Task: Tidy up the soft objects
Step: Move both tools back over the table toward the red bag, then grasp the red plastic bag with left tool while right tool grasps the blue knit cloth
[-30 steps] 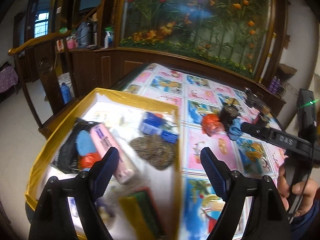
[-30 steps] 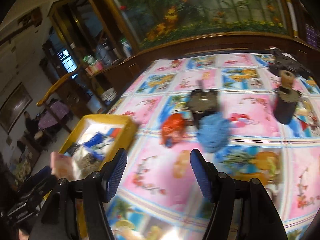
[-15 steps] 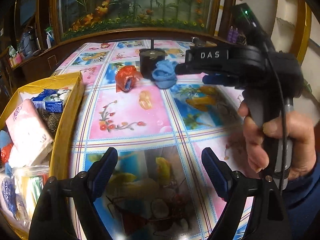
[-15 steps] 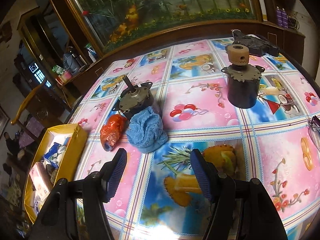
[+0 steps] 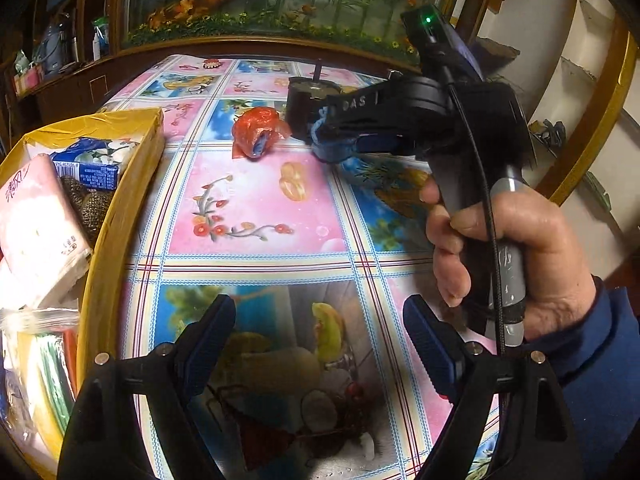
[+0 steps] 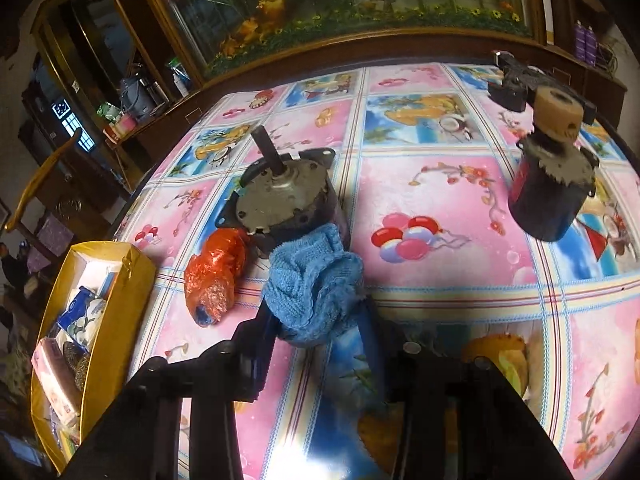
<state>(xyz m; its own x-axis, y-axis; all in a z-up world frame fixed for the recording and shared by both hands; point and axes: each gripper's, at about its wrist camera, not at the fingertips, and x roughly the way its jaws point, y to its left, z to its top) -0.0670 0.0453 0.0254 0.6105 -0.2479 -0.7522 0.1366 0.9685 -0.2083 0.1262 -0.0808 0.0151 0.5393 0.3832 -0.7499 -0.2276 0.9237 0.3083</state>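
Right tongs [image 6: 320,324] pinch the blue knitted cloth [image 6: 314,280] at worktop [image 6: 440,200] centre, touching the motor [image 6: 284,200] at 12 o'clock. Light, limp; bunched middle grips best. Left tongs [image 5: 320,344] gape, empty.

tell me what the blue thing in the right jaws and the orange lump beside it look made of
Blue cloth: knitted or terry fabric, matte, with a looped, bunched texture. Orange lump: probably thin plastic film, crinkled and glossy, wrapped around something blue at its end.
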